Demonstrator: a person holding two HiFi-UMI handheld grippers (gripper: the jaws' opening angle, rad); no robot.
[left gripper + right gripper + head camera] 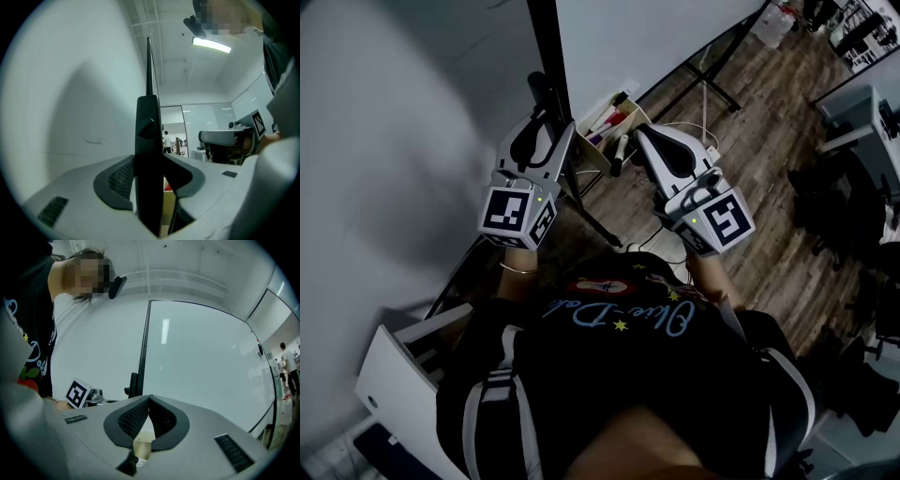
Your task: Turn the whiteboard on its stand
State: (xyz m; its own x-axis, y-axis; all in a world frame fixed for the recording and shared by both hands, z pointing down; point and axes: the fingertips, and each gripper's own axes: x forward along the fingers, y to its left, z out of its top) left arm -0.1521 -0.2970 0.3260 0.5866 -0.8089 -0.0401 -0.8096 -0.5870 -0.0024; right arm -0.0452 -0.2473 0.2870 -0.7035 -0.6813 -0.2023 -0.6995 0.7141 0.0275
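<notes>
Two grippers: left gripper (149,171) fingers clamp vertical stand post (148,131); right gripper (149,401) fingers together; whiteboard (201,366) upright

Head view running dim, person's torso (609,394) sinking into dark; soft shadow lying across wall (394,141) at left. Ceiling light (212,44) glaring in left gripper view. Gripper views bending, blacking out at edges; whiteboard (201,366) catching pale reflected streak.

The post (546,37) stands at the left edge of the whiteboard (656,37), between the jaws of the left gripper (540,94). The box (598,141) sits below the whiteboard, and the right gripper (643,131) is just beside the box.
</notes>
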